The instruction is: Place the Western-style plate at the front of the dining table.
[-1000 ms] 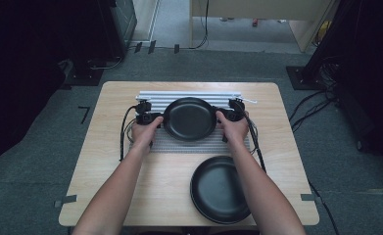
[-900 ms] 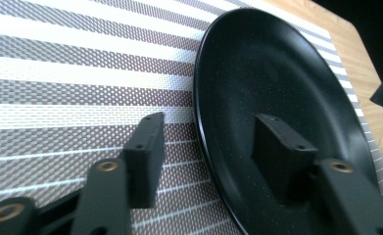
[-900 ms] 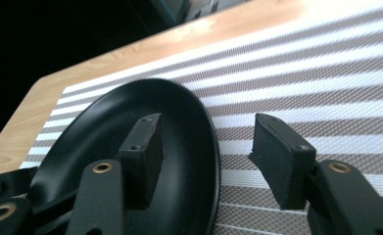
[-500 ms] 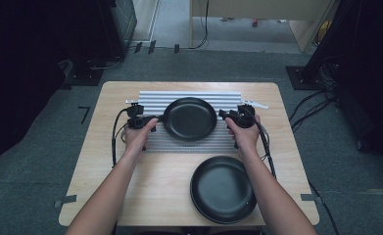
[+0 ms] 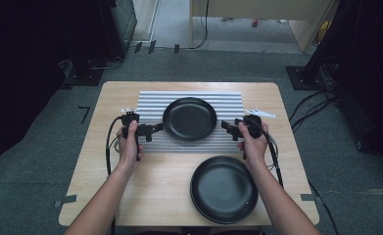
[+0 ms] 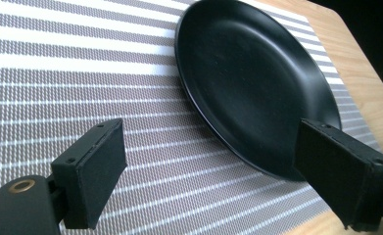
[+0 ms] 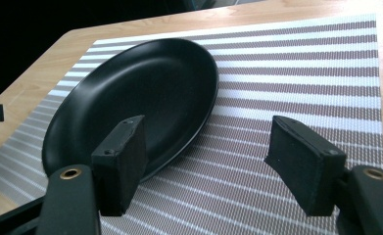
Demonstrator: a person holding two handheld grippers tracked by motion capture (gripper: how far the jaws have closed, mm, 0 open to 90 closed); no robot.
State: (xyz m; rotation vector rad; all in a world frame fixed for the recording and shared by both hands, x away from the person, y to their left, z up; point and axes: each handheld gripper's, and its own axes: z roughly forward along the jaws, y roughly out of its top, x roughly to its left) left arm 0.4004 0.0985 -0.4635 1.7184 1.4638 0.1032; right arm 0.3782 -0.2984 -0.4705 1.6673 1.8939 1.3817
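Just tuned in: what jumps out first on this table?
A black plate sits on the striped placemat mid-table, flanked by the left hand-held gripper and the right hand-held gripper, both open and clear of its rim. A second black plate lies on bare wood at the near right.

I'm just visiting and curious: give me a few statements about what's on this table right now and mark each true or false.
1. Two black plates are on the table. True: one plate on the mat, one near plate on bare wood.
2. The left gripper clamps the mat plate. False: its jaws stand open, holding nothing.
3. The right gripper is open. True.
4. The striped placemat lies under both plates. False: only the far one.
5. The plates are stacked. False: they lie apart.
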